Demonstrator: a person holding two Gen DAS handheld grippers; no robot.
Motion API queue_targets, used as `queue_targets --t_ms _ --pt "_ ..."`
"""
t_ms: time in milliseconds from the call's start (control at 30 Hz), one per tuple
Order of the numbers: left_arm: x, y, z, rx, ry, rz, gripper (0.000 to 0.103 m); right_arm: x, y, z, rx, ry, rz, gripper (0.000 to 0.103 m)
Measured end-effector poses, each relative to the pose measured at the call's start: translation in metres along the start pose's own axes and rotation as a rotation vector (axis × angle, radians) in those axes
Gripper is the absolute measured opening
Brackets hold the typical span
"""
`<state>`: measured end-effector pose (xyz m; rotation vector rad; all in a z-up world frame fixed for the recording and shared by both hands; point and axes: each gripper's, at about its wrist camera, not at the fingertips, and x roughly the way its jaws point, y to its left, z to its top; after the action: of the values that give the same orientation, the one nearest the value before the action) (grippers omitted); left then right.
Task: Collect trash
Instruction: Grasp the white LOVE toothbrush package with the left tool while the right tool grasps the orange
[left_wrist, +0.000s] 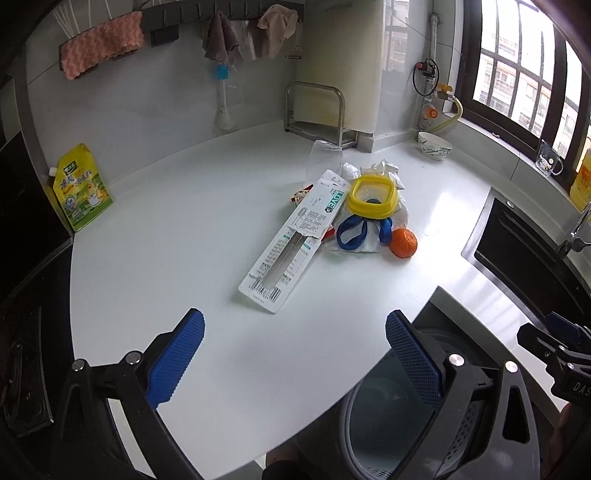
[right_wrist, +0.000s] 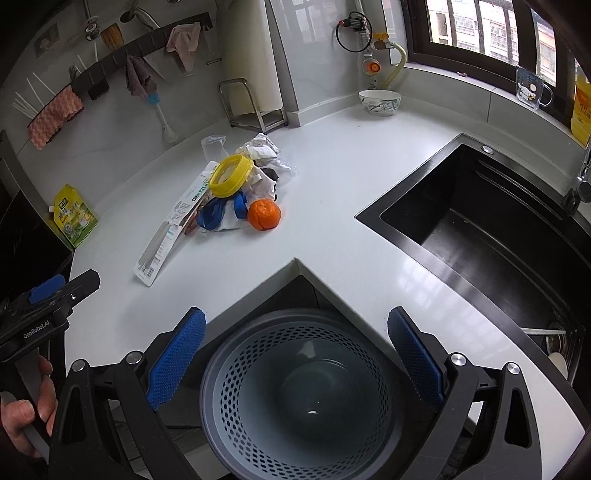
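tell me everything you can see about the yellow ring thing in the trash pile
The yellow ring is a rounded-square plastic frame, like a lid, with a clear centre panel and a raised rim. It looks whole and clean. It lies tilted on top of the pile, leaning on the crumpled plastic bag and the end of the long card package. Blue loops poke out below it. The orange sits apart from it. Neither gripper touches it.

Trash pile (right_wrist: 236, 192) mid-counter (right_wrist: 332, 229) – sink (right_wrist: 480, 229) right, bin (right_wrist: 303, 398) in front.
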<state>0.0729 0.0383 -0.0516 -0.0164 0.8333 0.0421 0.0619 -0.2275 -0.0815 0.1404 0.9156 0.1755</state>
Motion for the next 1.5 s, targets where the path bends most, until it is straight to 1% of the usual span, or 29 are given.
queue_targets --t_ms 100,233,367,500,633,800,1000,1233,1300,1333,1367,1400,1433,1467,1500 --pt "0.034 0.002 0.013 0.037 -0.004 -0.026 0.097 0.032 0.006 0.014 0.026 0.010 0.000 0.094" --pt "0.075 0.005 0.029 0.081 0.000 -0.061 0.097 0.073 0.013 0.031 0.040 0.019 -0.023 0.094" --pt "0.108 0.008 0.038 0.124 0.007 -0.093 0.097 0.105 0.016 0.048 0.062 0.020 -0.035 0.094" --pt "0.135 0.009 0.042 0.157 0.038 -0.123 0.097 0.130 0.018 0.060 0.066 0.029 -0.046 0.094" --pt "0.152 0.009 0.045 0.174 0.056 -0.145 0.097 0.149 0.015 0.068 0.075 0.034 -0.048 0.094" --pt "0.165 0.009 0.045 0.169 0.073 -0.173 0.097 0.165 0.015 0.076 0.073 0.040 -0.045 0.094" --pt "0.173 0.010 0.044 0.161 0.093 -0.195 0.097 0.172 0.020 0.082 0.028 0.004 -0.085 0.094" --pt "0.181 0.008 0.047 0.153 0.099 -0.207 0.096 0.180 0.026 0.087 -0.005 0.005 -0.085 0.094" --pt "0.179 0.008 0.046 0.156 0.093 -0.220 0.094 0.181 0.026 0.088 -0.005 -0.003 -0.082 0.093" --pt "0.178 0.007 0.046 0.160 0.092 -0.225 0.090 0.181 0.026 0.088 -0.005 -0.007 -0.079 0.093" --pt "0.178 0.006 0.047 0.162 0.094 -0.229 0.084 0.181 0.026 0.088 -0.007 -0.009 -0.079 0.092" --pt "0.179 0.005 0.048 0.165 0.098 -0.234 0.081 0.181 0.027 0.088 -0.011 -0.008 -0.077 0.089" --pt "0.180 0.004 0.048 0.166 0.105 -0.238 0.075 0.183 0.028 0.087 -0.016 -0.003 -0.076 0.085" --pt "0.180 0.004 0.048 0.167 0.111 -0.244 0.070 0.184 0.029 0.087 -0.020 0.004 -0.071 0.079" --pt "0.180 0.004 0.047 0.165 0.115 -0.248 0.069 0.184 0.031 0.087 -0.026 0.003 -0.064 0.075"
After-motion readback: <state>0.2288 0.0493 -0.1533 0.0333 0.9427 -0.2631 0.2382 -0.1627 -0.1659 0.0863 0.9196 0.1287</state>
